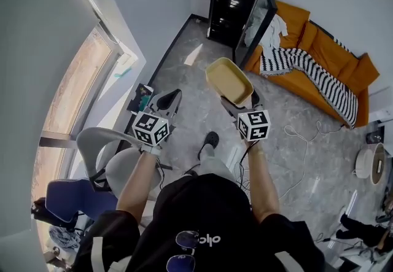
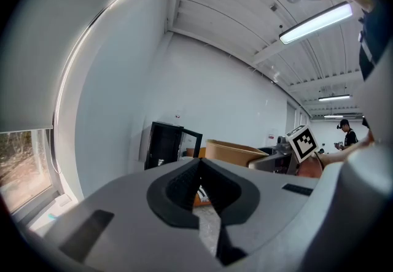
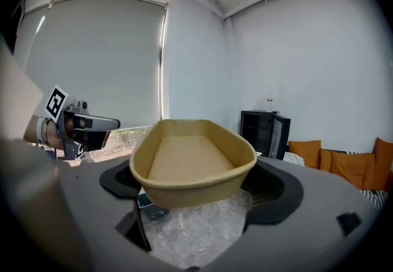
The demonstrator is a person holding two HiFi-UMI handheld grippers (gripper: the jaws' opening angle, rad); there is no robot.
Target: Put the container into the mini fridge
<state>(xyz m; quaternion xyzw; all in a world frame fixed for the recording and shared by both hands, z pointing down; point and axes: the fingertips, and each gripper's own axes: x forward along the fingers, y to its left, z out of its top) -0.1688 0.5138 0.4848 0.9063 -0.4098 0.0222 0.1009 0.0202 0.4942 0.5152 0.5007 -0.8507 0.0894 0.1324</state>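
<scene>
container: tan, oval, open-topped | clamped in right gripper

Tan container, black mini fridge, orange sofa (black-and-white striped blanket), grey marbled floor.

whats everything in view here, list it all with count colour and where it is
container: one, tan, empty, held in the right gripper
mini fridge: one, black, door open, ahead of the person
sofa: one, orange, right of the mini fridge
blanket: one, black-and-white striped, draped on the sofa
chair: one, blue, lower left of the head view
cable: one, white, on the floor at right
left gripper: one, grey, jaws together, empty
right gripper: one, grey, shut on the container
</scene>
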